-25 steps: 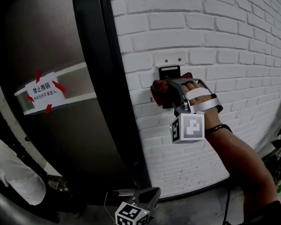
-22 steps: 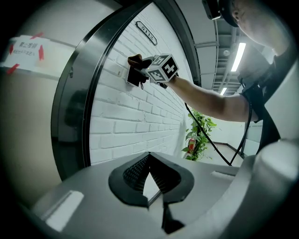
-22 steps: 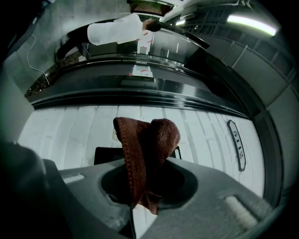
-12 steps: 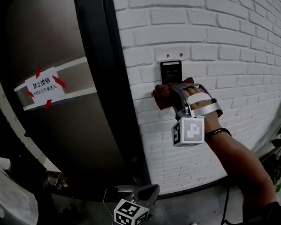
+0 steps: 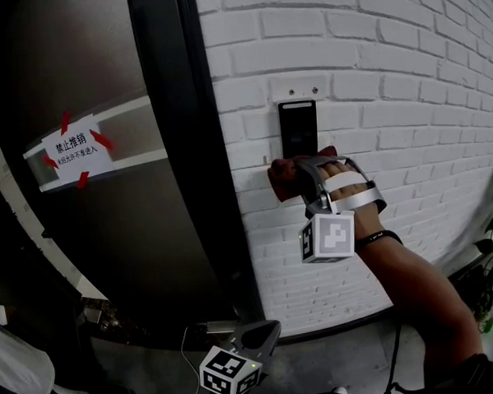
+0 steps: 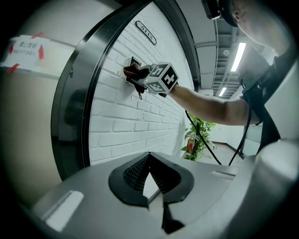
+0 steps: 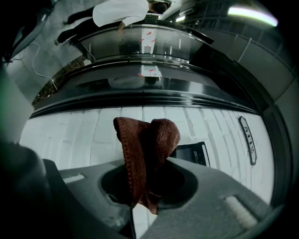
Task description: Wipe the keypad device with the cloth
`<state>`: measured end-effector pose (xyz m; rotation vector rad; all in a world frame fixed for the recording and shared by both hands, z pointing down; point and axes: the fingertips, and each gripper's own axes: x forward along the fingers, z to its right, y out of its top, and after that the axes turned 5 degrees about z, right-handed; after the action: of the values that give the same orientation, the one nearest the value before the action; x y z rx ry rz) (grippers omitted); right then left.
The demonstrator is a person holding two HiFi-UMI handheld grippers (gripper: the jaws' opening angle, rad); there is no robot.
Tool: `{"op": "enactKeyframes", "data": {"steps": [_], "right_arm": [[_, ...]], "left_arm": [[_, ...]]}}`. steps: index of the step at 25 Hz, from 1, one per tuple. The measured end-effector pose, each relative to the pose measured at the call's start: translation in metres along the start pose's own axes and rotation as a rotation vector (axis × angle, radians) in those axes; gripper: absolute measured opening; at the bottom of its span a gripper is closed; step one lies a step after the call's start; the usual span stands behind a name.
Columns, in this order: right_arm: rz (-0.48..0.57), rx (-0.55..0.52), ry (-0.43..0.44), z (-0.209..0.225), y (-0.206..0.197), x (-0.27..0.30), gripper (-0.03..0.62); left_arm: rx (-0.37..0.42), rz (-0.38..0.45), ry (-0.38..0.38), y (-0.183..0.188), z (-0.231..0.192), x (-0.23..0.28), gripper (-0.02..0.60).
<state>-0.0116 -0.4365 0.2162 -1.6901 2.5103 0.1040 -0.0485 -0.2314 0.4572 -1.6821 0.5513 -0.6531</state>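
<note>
A white brick wall (image 5: 405, 77) fills the right, with a dark door (image 5: 109, 240) at its 9 o'clock. The left gripper (image 5: 253, 348), low at 6 o'clock in the head view, is clenched on nothing. The right gripper (image 5: 293, 180) grasps the brown cloth (image 5: 280, 175), bunched at 7 o'clock just below the black keypad device (image 5: 298, 127).

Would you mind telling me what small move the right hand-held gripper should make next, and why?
Probably raise the right hand-held gripper a little: its cloth is just below the keypad device, off its face, so an upward stroke would bring it onto the panel.
</note>
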Motion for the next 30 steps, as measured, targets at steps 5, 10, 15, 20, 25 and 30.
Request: {"op": "enactKeyframes", "data": {"steps": [5,10,15,20,25,30], "right_arm": [[0.001,0.016,0.012,-0.012,0.000,-0.002,0.054],[0.010,0.044,0.031,-0.016,0.002,-0.005,0.054],[0.006,0.052,0.044,-0.024,0.002,-0.007,0.054],[-0.029,0.057,0.098,-0.047,-0.006,-0.003,0.054],[-0.060,0.083,0.148,-0.072,-0.014,-0.006,0.054],[-0.099,0.111,0.199,-0.094,-0.011,-0.027,0.054]], "left_arm": [[-0.003,-0.002,-0.001,-0.002,0.002,0.000,0.017],[-0.005,-0.006,0.003,-0.004,0.001,-0.001,0.017],[-0.008,-0.010,0.006,-0.005,0.000,-0.004,0.017],[-0.008,-0.012,0.007,-0.006,-0.001,-0.009,0.017],[-0.016,-0.018,-0.004,-0.010,-0.004,-0.019,0.017],[-0.014,-0.032,-0.047,-0.015,-0.006,-0.032,0.017]]}}
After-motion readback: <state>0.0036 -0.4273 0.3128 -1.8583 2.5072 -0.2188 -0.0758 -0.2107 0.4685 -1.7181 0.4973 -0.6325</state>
